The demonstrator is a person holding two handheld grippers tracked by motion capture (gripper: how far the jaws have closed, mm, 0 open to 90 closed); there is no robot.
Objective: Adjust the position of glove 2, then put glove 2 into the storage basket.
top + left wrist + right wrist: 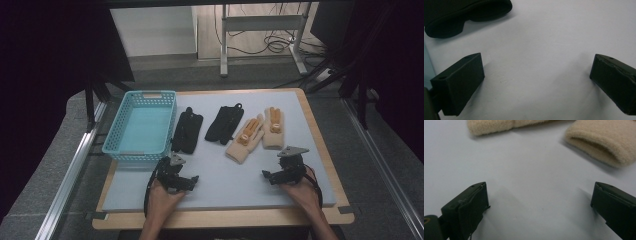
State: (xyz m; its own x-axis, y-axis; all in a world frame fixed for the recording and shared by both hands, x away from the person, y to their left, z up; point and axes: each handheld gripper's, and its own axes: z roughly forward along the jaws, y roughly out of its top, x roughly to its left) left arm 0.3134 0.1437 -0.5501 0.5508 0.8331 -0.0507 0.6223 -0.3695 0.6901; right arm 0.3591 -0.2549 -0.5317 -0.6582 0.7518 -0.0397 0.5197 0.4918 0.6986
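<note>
You're holding both the left gripper [181,181] and right gripper [276,176] released, grasping nothing. Black glove [187,131] lying flat: a shallow pinch risks slipping off the fabric.

From my seat I see a wood-edged tabletop [320,150] under a pale grey mat [225,170], grey floor [45,180] around it, a metal desk frame [260,30] and cables [275,42] beyond, dim light.

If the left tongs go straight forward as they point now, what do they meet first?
Probably the cuff of the black glove nearest the basket; the left tongs stand open over bare mat, depth uncertain.
</note>
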